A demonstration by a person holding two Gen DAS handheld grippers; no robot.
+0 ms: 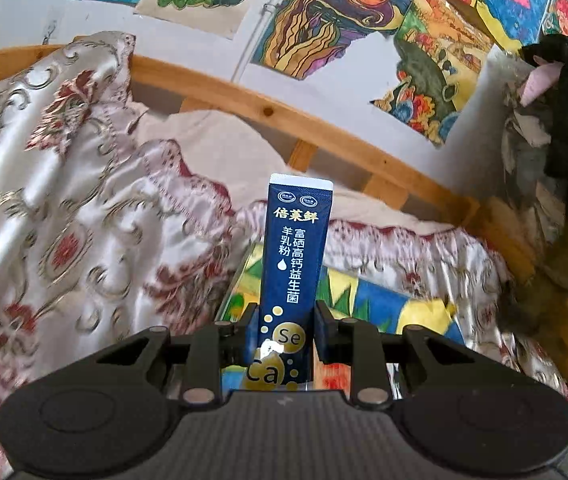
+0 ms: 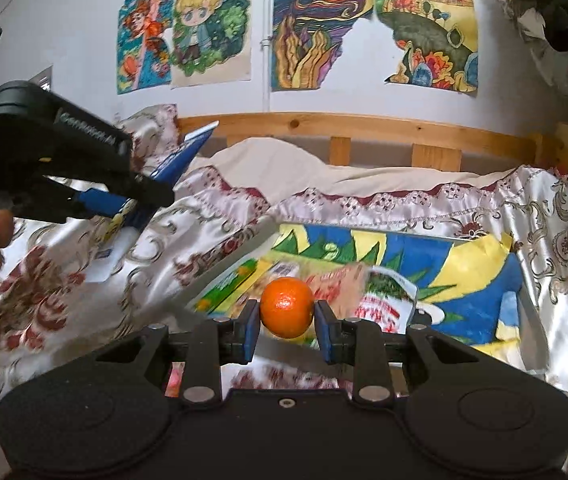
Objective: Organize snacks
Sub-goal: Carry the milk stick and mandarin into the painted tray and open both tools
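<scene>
My left gripper (image 1: pixel 284 332) is shut on a tall dark blue stick packet (image 1: pixel 294 272) with white and gold Chinese lettering, held upright above the bed. It also shows in the right wrist view (image 2: pixel 139 204) at the left, with the blue packet (image 2: pixel 185 152) sticking out of it up and to the right. My right gripper (image 2: pixel 287 322) is shut on a small orange mandarin (image 2: pixel 287 307), held above a clear box (image 2: pixel 235 256) lined with a colourful drawing. Snack packets (image 2: pixel 380 300) lie inside the box.
The box also shows in the left wrist view (image 1: pixel 239 276), sitting on a bed covered with a white and red floral satin spread (image 1: pixel 63 220). A wooden headboard (image 2: pixel 364 128) runs behind. Drawings hang on the wall. Dark clothes (image 1: pixel 564 112) hang at the right.
</scene>
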